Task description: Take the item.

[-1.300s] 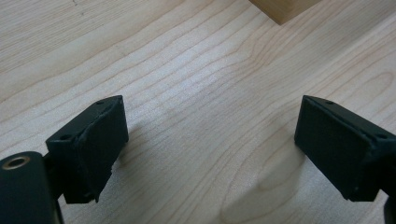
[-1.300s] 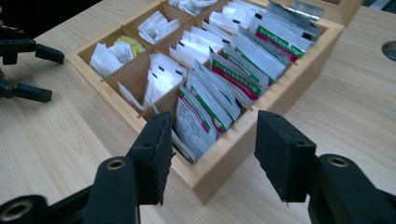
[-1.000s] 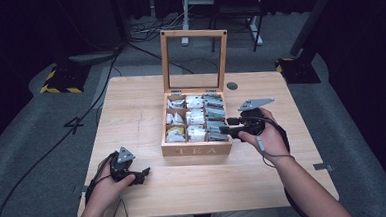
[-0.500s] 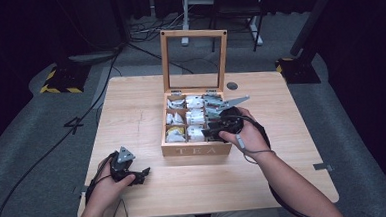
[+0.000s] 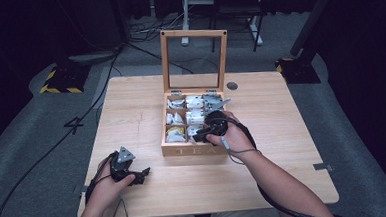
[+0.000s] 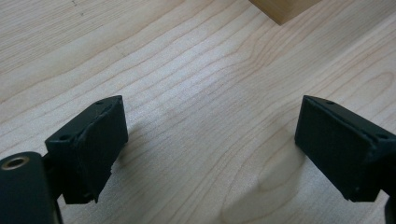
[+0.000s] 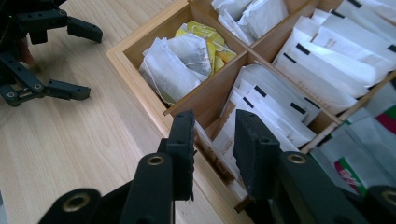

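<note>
The right gripper [image 7: 212,156] hangs part-open over thin white paper tea sachets [image 7: 261,114] – light, crushable; pinch 1 top edge. The left gripper [image 6: 210,154] rests wide open.

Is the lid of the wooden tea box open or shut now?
Open. The wooden-framed lid of the wooden tea box stands upright behind the compartments, and the white tea bags inside lie uncovered.

Pale wooden tea box [image 5: 184,150] (white sachets [image 7: 299,60], one yellow [image 7: 205,35]), black grippers [image 5: 137,175].

An open wooden tea box [image 5: 194,119], glass lid upright, sits mid-table, its compartments packed with tea bags [image 7: 299,70].
</note>
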`<state>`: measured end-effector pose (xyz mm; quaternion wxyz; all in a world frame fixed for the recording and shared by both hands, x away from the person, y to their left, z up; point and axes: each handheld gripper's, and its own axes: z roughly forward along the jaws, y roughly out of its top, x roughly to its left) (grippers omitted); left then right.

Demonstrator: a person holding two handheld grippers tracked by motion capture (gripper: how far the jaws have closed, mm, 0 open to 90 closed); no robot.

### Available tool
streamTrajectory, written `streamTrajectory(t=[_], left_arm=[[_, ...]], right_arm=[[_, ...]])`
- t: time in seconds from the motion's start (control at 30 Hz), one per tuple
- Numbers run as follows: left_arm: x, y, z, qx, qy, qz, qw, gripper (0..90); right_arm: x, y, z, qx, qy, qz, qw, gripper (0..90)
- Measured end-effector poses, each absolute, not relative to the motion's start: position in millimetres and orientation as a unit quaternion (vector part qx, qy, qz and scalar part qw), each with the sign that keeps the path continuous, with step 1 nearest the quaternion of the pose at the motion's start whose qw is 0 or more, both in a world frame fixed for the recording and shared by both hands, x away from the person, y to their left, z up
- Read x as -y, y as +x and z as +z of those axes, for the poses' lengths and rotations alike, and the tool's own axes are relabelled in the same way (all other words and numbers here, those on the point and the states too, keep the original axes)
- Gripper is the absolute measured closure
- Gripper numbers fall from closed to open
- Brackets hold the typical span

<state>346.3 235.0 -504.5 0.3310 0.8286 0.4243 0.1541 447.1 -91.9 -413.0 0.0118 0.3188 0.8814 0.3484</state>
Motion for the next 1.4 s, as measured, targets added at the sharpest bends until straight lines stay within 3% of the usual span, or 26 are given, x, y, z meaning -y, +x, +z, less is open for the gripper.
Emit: streamTrajectory(t=[0.13,0.53,0.87,1.03,1.4], left_arm=[[-235,347,-504,-0.422,0.829,0.157,0.33,10.1],[-235,346,-504,-0.424,0.828,0.158,0.33,10.1],[-235,346,-505,-0.426,0.828,0.156,0.331,10.1],[-235,347,-504,-0.423,0.828,0.158,0.331,10.1],[-235,346,-504,-0.423,0.828,0.158,0.331,10.1]], right_arm=[[88,453,-418,-0.885,0.326,0.331,0.015,76.1],[76,464,-429,-0.895,0.333,0.297,0.003,74.5],[71,468,-434,-0.905,0.325,0.273,-0.017,84.6],[72,466,-432,-0.908,0.317,0.275,-0.008,89.7],[77,461,-410,-0.902,0.3,0.31,0.027,90.0]])
